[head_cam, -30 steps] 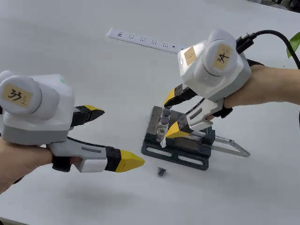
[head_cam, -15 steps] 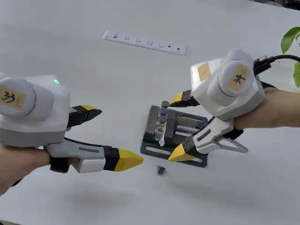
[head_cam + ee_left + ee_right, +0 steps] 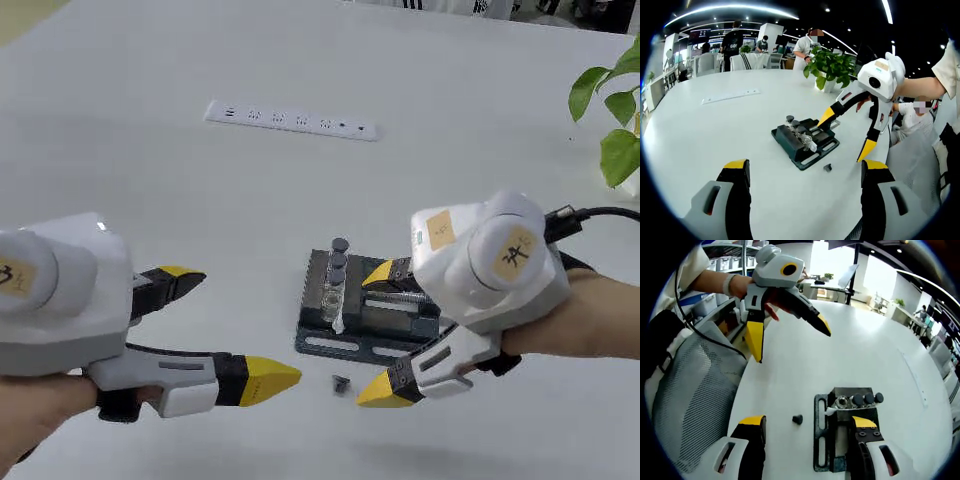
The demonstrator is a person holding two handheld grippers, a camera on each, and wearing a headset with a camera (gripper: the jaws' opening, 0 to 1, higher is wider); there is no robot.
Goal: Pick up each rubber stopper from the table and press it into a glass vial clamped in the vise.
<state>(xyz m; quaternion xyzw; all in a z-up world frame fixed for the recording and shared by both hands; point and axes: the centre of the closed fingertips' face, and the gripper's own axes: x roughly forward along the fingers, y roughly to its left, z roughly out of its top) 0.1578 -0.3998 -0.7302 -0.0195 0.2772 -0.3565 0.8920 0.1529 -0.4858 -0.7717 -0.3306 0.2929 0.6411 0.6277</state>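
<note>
The rubber stopper [image 3: 342, 381] hasn't budged on the table [image 3: 150, 190], just in front of the vise [image 3: 318, 347]. My right gripper [image 3: 378, 333] has dropped from over the vials [image 3: 337, 262]; its lower tip is just right of the stopper, jaws apart. My left gripper [image 3: 238, 325], jaws also apart, hangs farther off.

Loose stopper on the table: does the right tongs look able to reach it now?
Probably yes: the right tongs stand open, and the stopper lies uncovered on the table ahead of them, beside the vise.
</note>
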